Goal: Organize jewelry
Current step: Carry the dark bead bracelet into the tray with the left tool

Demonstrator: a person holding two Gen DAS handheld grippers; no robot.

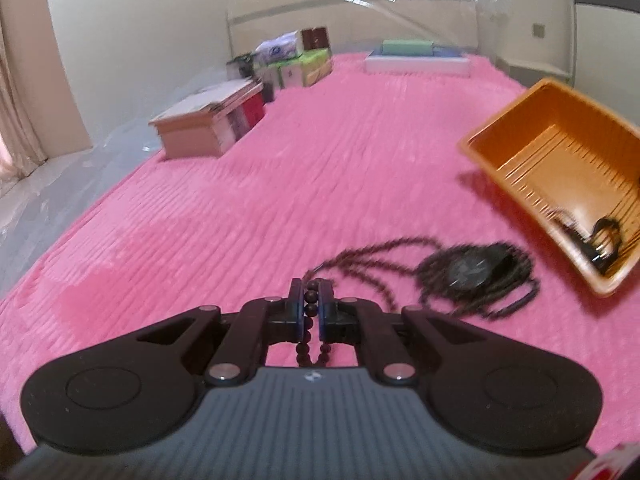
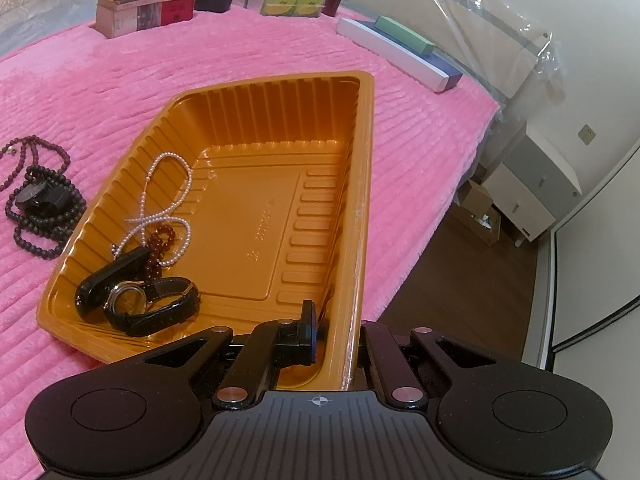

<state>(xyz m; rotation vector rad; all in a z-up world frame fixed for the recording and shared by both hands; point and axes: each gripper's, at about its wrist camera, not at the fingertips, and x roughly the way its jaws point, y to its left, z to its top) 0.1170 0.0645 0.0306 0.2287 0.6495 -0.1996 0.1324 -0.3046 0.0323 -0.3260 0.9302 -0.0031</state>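
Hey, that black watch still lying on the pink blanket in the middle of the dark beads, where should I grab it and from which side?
Probably by the round case of the black watch, from straight above, jaws across its edge. It lies flat, face up, and the dark bead necklace coils around it, so a sideways approach would likely snag beads. The left gripper already pinches that strand.

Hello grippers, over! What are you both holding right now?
Left gripper shut on dark bead necklace. Right gripper shut on orange tray rim. White pearl strand, two watches already inside. Black watch tangled in the beads.
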